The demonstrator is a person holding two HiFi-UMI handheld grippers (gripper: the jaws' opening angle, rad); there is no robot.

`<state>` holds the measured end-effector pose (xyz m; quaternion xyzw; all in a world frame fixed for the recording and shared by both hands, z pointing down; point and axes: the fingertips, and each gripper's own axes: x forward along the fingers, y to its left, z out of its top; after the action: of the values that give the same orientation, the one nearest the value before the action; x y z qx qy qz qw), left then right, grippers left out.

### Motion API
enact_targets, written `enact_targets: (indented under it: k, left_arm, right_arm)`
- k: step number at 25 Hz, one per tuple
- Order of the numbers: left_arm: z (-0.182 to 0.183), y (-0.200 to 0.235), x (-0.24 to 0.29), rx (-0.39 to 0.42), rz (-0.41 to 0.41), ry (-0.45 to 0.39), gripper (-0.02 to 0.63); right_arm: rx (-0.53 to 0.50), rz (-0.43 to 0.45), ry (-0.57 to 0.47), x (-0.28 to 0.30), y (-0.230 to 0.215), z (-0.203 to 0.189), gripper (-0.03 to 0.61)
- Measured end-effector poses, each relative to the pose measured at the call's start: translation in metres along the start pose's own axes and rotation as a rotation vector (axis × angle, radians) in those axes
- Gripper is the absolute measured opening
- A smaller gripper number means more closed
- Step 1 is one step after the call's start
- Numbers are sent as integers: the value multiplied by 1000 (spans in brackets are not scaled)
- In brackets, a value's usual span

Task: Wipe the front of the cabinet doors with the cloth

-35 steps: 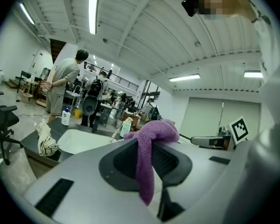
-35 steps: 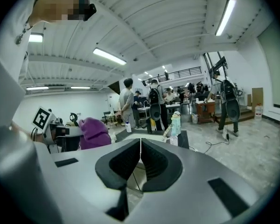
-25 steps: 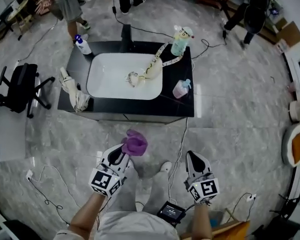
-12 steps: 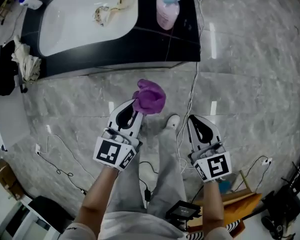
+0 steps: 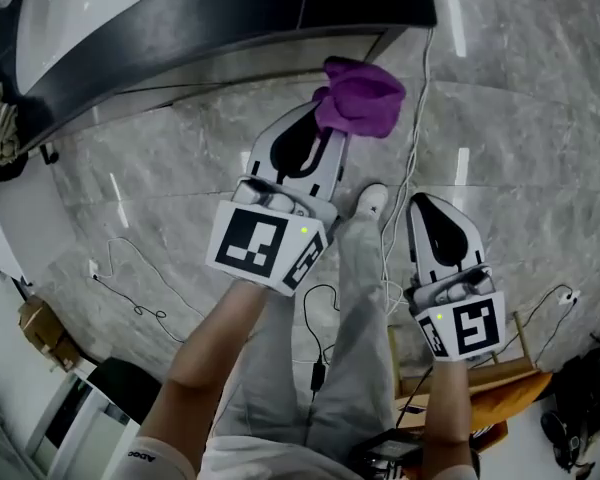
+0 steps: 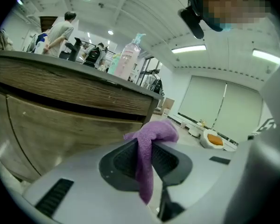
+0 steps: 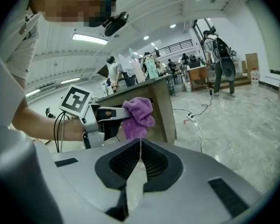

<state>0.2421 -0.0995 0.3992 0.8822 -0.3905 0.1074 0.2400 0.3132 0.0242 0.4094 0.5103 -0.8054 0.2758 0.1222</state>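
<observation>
A purple cloth (image 5: 360, 99) is bunched at the tip of my left gripper (image 5: 323, 128), which is shut on it. In the left gripper view the cloth (image 6: 151, 139) hangs down between the jaws, a short way from the wooden cabinet door (image 6: 56, 129). The cabinet's dark top (image 5: 240, 28) runs across the upper head view. My right gripper (image 5: 428, 206) hangs lower and to the right, shut with nothing in it. In the right gripper view, past that gripper (image 7: 140, 146), the left gripper (image 7: 105, 115) holds the cloth (image 7: 138, 115) beside the cabinet's corner (image 7: 161, 104).
A white sink basin (image 5: 70, 8) sits in the cabinet top. A pink pump bottle (image 6: 129, 59) stands on the top. Cables (image 5: 412, 158) trail over the marble floor by my shoe (image 5: 370, 203). People stand beyond the cabinet.
The view has dropped closer to the floor and cabinet. My left gripper has moved forward and up toward the cabinet front with the cloth. The right gripper trails behind, still shut.
</observation>
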Motion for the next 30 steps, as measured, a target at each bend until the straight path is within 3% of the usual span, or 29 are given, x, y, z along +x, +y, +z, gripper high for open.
enact_targets:
  k: [7,13,23,30]
  left_arm:
    - [7,13,39,-89,-17,-30,60]
    - [10,31,43,-111,-9,-48,60]
    - [17,103,2,-126,42,-67,60]
    - [18,176,-48,-150,132,-94,60]
  right_arm:
    - [13,16,12,14,-6,-7,29]
    - [17,0,38,24,-6,-19,29]
    - [10,22,62,68,40,-21,29]
    - [-40,95,78,107,93,-18,29]
